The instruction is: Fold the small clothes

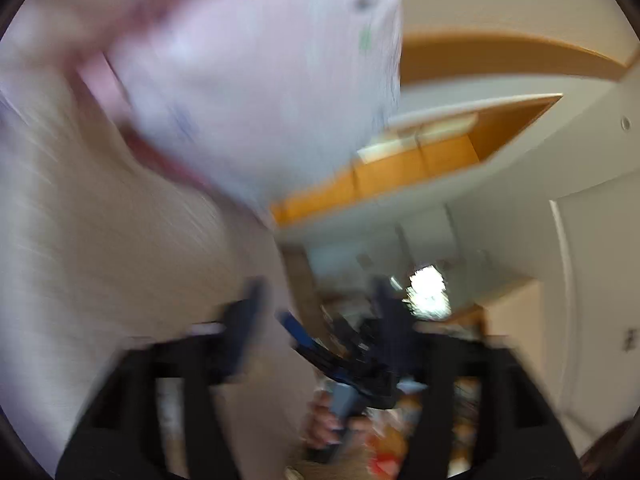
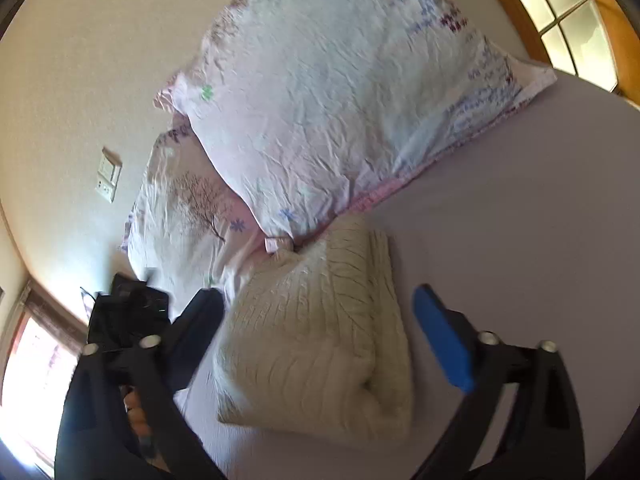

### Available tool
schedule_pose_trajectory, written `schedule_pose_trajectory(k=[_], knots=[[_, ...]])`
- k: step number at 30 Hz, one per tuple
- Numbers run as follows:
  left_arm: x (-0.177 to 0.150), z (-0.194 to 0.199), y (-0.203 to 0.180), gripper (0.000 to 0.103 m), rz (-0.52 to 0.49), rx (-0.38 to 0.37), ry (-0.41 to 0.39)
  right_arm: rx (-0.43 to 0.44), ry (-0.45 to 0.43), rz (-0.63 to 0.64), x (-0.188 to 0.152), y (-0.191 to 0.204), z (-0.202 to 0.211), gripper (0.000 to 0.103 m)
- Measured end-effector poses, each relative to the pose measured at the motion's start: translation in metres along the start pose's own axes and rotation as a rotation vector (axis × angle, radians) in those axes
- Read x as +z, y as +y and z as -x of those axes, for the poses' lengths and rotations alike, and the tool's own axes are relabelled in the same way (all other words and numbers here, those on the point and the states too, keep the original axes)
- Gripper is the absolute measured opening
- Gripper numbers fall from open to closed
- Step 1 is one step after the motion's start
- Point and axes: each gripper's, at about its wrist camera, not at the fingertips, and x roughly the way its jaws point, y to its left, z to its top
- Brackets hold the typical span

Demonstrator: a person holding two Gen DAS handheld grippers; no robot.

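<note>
While no basket, box or other container shows in either view, a folded cream cable-knit sweater (image 2: 320, 332) lies on the lavender bed sheet (image 2: 520, 240), its far end just below the pillows. It forms a thick, roughly rectangular bundle with ribbed braid patterns running along it and a rounded, doubled-over near edge. A large white pillow (image 2: 340, 92) with small floral prints leans over a second pillow (image 2: 184, 208) printed with a bare tree.

Seen from its own camera, the right gripper (image 2: 320, 344) stands released, its blue fingers (image 2: 444, 340) spread wide on either side of the sweater, apart from it.

From the left wrist the picture is heavily blurred: the left gripper (image 1: 316, 320) looks spread apart with nothing between its fingers, pointing toward a ceiling with wooden trim (image 1: 400, 172), the pale pillow fabric close above.
</note>
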Motion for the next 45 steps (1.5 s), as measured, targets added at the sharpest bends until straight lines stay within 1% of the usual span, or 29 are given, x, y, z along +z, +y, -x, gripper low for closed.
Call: schedule_pose_trajectory(k=[2,3,4,7,10,13,14,15,16,17,18,20,22,24,25,26,27,28,29,31,32,33,34,35,37,39,41,43,45], knots=[[0.005,0.041,0.008,0.082,-0.038,0.133,-0.091,0.012,0.068,-0.026,0.007,-0.008,-0.014,0.102],[0.005,0.054,0.016,0.082,-0.030,0.206,-0.094,0.020,0.114,-0.044,0.009,-0.011,-0.025,0.102],[0.005,0.061,0.027,0.082,-0.004,0.289,-0.078,0.027,0.175,-0.056,0.012,-0.013,-0.041,0.102],[-0.003,0.057,0.049,0.082,0.028,0.400,0.008,0.021,0.268,-0.061,0.014,-0.015,-0.072,0.100],[-0.014,0.039,0.056,0.082,0.017,0.443,0.070,0.035,0.334,-0.091,0.009,-0.019,-0.096,0.090],[-0.024,0.028,0.064,0.082,0.020,0.452,0.102,-0.008,0.361,-0.092,0.005,-0.023,-0.106,0.071],[-0.026,0.024,0.064,0.080,0.010,0.454,0.096,-0.003,0.374,-0.098,0.002,-0.025,-0.109,0.061],[-0.027,0.020,0.062,0.076,-0.004,0.450,0.091,0.003,0.375,-0.102,0.000,-0.025,-0.109,0.051],[-0.027,0.017,0.062,0.069,-0.003,0.434,0.090,0.026,0.371,-0.117,-0.003,-0.027,-0.110,0.047],[-0.030,0.017,0.063,0.058,0.007,0.430,0.082,0.045,0.358,-0.133,-0.006,-0.028,-0.108,0.041],[-0.033,0.020,0.061,0.045,-0.006,0.424,0.070,0.061,0.344,-0.144,-0.008,-0.027,-0.107,0.038],[-0.038,0.038,0.056,0.039,-0.045,0.395,0.074,0.092,0.324,-0.138,-0.013,-0.021,-0.099,0.036],[-0.040,0.059,0.043,0.038,-0.103,0.390,0.080,0.137,0.334,-0.123,-0.018,-0.007,-0.098,0.035],[-0.044,0.089,0.027,0.039,-0.194,0.435,0.048,0.180,0.372,-0.073,-0.028,0.014,-0.105,0.034],[-0.044,0.101,0.024,0.040,-0.225,0.468,0.030,0.184,0.389,-0.040,-0.033,0.024,-0.111,0.034],[-0.044,0.114,0.022,0.044,-0.253,0.528,0.017,0.162,0.409,0.009,-0.041,0.037,-0.122,0.035],[-0.043,0.123,0.022,0.049,-0.262,0.597,0.002,0.124,0.420,0.056,-0.046,0.046,-0.131,0.041],[-0.045,0.136,0.024,0.049,-0.253,0.678,-0.016,0.075,0.425,0.094,-0.050,0.053,-0.137,0.047],[-0.049,0.147,0.023,0.050,-0.252,0.708,-0.038,0.032,0.400,0.112,-0.051,0.060,-0.136,0.054],[-0.061,0.168,0.011,0.065,-0.303,0.761,-0.104,-0.004,0.303,0.115,-0.048,0.066,-0.118,0.068],[-0.071,0.179,0.002,0.080,-0.337,0.798,-0.137,-0.031,0.219,0.143,-0.048,0.073,-0.099,0.082],[-0.082,0.191,-0.005,0.085,-0.363,0.820,-0.161,-0.034,0.145,0.187,-0.050,0.081,-0.079,0.096],[-0.095,0.200,-0.012,0.087,-0.379,0.845,-0.173,-0.023,0.090,0.243,-0.055,0.090,-0.061,0.101],[-0.104,0.204,-0.013,0.101,-0.375,0.888,-0.184,-0.016,0.049,0.328,-0.067,0.104,-0.041,0.102],[-0.125,0.195,-0.022,0.101,-0.357,1.000,-0.228,-0.073,0.034,0.460,-0.089,0.124,-0.019,0.102],[-0.149,0.194,-0.024,0.101,-0.350,1.086,-0.210,-0.179,0.037,0.583,-0.122,0.138,0.000,0.102],[-0.164,0.184,-0.024,0.101,-0.353,1.128,-0.164,-0.205,0.043,0.624,-0.140,0.135,0.014,0.102],[-0.177,0.175,-0.019,0.101,-0.347,1.143,-0.123,-0.185,0.088,0.615,-0.157,0.130,0.014,0.102],[-0.186,0.161,-0.010,0.101,-0.325,1.139,-0.051,-0.213,0.155,0.590,-0.173,0.126,0.007,0.102]])
